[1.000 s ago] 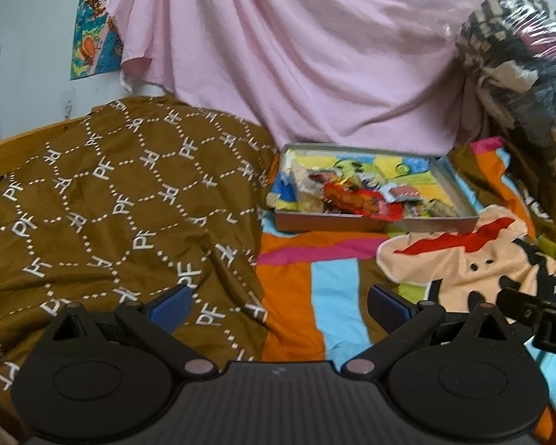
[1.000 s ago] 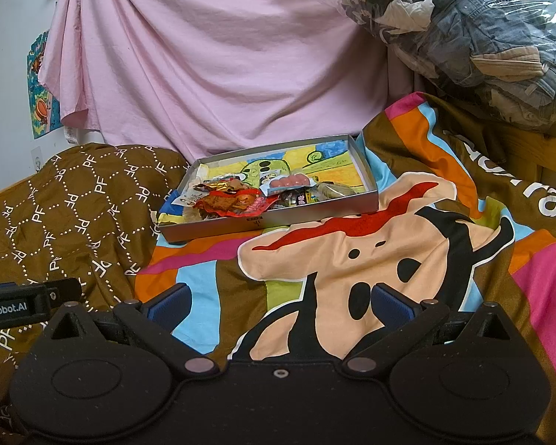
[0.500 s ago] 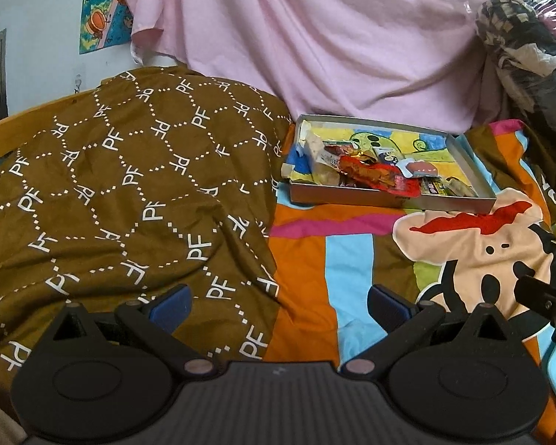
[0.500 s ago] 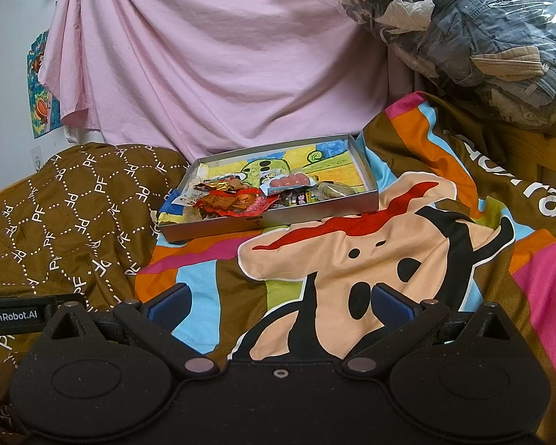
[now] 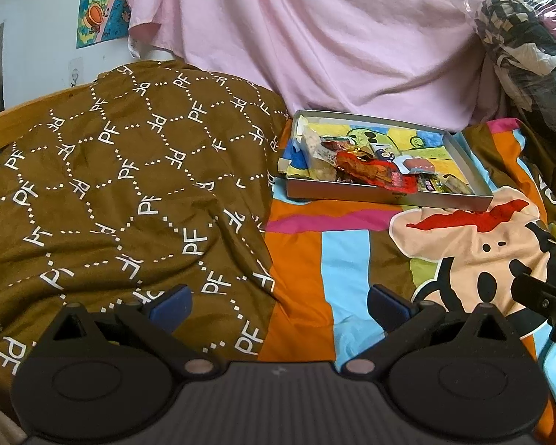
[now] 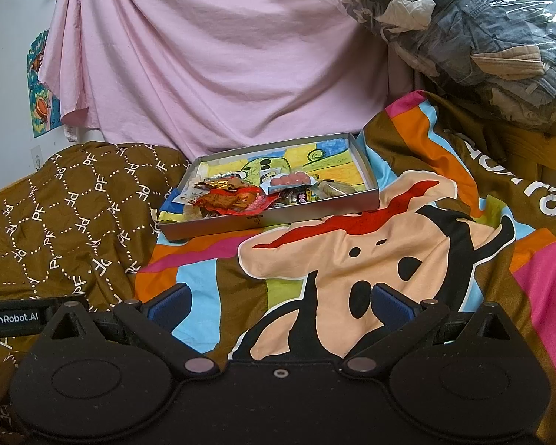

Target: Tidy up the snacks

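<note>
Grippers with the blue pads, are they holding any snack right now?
No, nothing is held. The left gripper and right gripper both have open, empty jaws, short of the shallow grey cardboard snack tray.

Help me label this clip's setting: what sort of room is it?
Probably a bedroom: the snack tray sits on a bed's cartoon blanket beside a brown quilt, with bagged clothes behind. Both grippers are open, empty.

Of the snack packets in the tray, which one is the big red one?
The crinkled red packet near the tray's front wall; the packet beside it is pale with pink rounds showing.
</note>
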